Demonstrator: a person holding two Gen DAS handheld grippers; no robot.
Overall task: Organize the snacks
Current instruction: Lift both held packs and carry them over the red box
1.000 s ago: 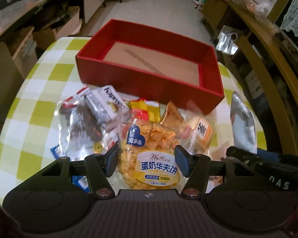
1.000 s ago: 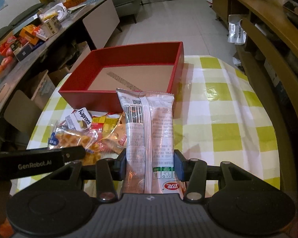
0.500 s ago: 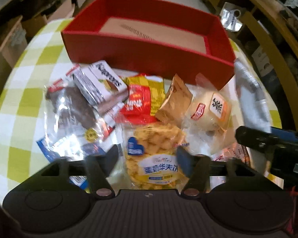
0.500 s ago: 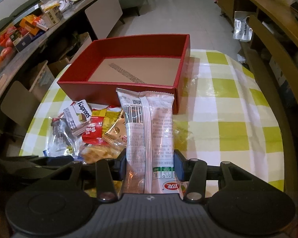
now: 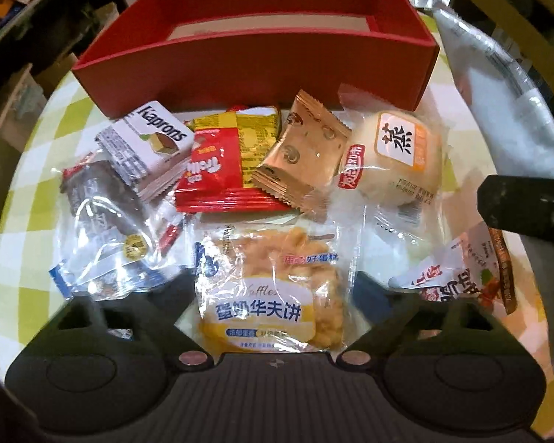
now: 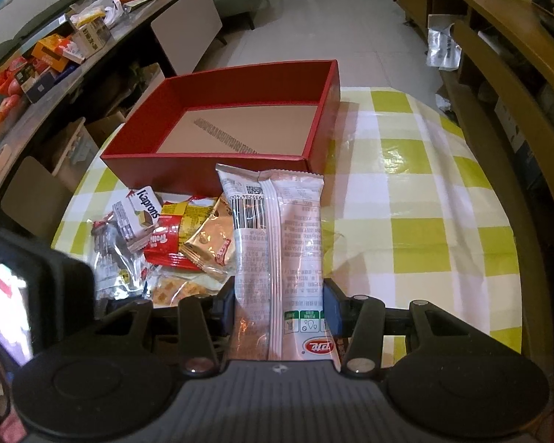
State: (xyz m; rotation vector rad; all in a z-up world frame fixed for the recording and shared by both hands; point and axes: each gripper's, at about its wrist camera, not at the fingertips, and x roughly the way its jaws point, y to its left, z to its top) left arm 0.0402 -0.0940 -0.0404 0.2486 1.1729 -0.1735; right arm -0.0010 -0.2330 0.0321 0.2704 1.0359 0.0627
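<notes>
My left tongs sit wide apart around the waffle pack, now lower, nearer the red box; right tongs still squeeze the white packet.

The long white plastic snack packet covers the near right corner of the red cardboard box in the right wrist view, and its lower end disappears behind the gripper body. In the left wrist view, the yellow waffle packet hides its bottom edge behind that body too. The fingertips beside it are smeared by motion blur. The crinkled clear wrapper holds something dark, unreadable through glare.
</notes>
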